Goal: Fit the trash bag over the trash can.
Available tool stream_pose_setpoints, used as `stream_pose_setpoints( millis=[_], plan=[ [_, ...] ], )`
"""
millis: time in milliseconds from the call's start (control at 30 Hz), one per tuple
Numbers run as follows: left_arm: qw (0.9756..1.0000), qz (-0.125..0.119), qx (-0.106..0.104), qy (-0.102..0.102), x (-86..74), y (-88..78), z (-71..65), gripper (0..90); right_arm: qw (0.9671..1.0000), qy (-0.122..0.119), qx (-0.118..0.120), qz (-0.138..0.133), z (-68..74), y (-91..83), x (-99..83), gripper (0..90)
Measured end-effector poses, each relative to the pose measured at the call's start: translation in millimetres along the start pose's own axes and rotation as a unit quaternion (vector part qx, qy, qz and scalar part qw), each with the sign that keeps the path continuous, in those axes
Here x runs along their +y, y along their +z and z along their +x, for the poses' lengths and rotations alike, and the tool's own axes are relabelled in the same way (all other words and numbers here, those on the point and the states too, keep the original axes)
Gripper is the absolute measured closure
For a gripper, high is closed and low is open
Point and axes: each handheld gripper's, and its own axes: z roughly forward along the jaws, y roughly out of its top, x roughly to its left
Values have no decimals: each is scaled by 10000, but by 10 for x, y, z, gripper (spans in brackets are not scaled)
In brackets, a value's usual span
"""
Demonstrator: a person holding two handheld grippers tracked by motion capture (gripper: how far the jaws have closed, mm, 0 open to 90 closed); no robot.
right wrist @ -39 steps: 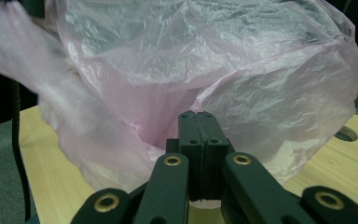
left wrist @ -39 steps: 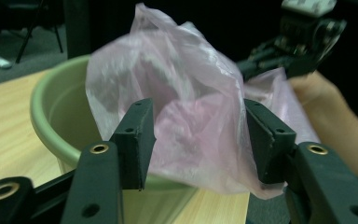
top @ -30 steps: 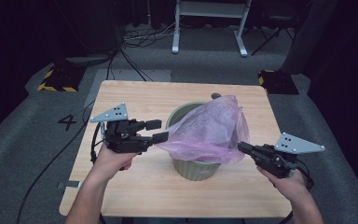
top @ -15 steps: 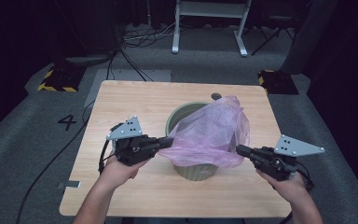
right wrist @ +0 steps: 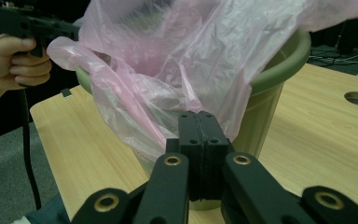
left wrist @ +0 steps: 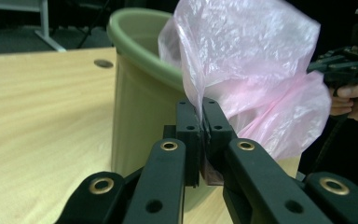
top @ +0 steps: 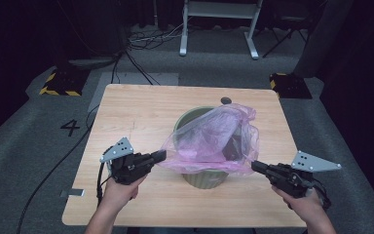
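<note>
- A light wooden table (top: 126, 117) stands on grey carpet (top: 24, 146) in a dark room.
- A green plastic bin (top: 202, 176) sits nearer the table's front edge, a thin pink plastic bag (top: 209, 139) draped over its rim.
- The left gripper (top: 159, 156) has just closed and pinches the bag's left edge.
- The right gripper (top: 255, 166), jaws together, clamps the bag's right edge.
- A marking "4" (top: 70, 127) lies on the carpet left of the table.

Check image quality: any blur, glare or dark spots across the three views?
High view: table evenly lit, surroundings nearly black, slightly soft. Left gripper view: pink bag sharp, near jaws soft, bright sheen on the film. Right gripper view: bag and green bin fairly sharp, background dark.
</note>
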Motion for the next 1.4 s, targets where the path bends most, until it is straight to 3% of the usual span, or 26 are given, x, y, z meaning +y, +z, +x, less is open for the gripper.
stream_pose_setpoints(
  millis=[133, 300, 533, 600, 700, 767, 833, 900, 1000, 1200, 1400],
  plan=[
    [9999, 138, -58, -72, -100, 68, 38, 864, 9999, 94, 47, 55, -17, 56, -80, 900],
    [9994, 291, -149, 100, -228, 107, 11, 862, 9995, 235, 199, 42, -12, 104, -235, 900],
    [9985, 525, 79, -116, -446, 78, 112, 862, 9981, 558, 230, 119, -53, 120, -502, 900],
    [9979, 571, 302, 57, -477, 117, 115, 854, 9984, 496, 129, 219, -47, 159, -531, 900],
    [9983, 540, 205, 2, -494, 142, 172, 811, 9986, 476, 49, 210, -66, 182, -545, 899],
    [9989, 465, 72, 26, -483, 120, 188, 712, 9990, 437, 38, 45, -67, 148, -525, 813],
    [9993, 369, -56, 21, -450, 82, 188, 599, 9991, 402, 79, -147, -46, 96, -485, 642],
    [9993, 333, -172, 22, -404, 48, 184, 504, 9992, 322, -45, -225, -10, 54, -426, 497],
    [9993, 273, -223, 101, -339, 6, 160, 408, 9991, 243, -11, -334, 26, 13, -325, 349],
    [9991, 89, -346, 231, -154, -76, 139, 327, 9979, 225, -100, -607, 11, -38, -127, 297],
    [9987, -34, -341, 382, 150, -33, 140, 338, 9964, 181, -152, -808, -59, -36, 76, 410]
  ],
)
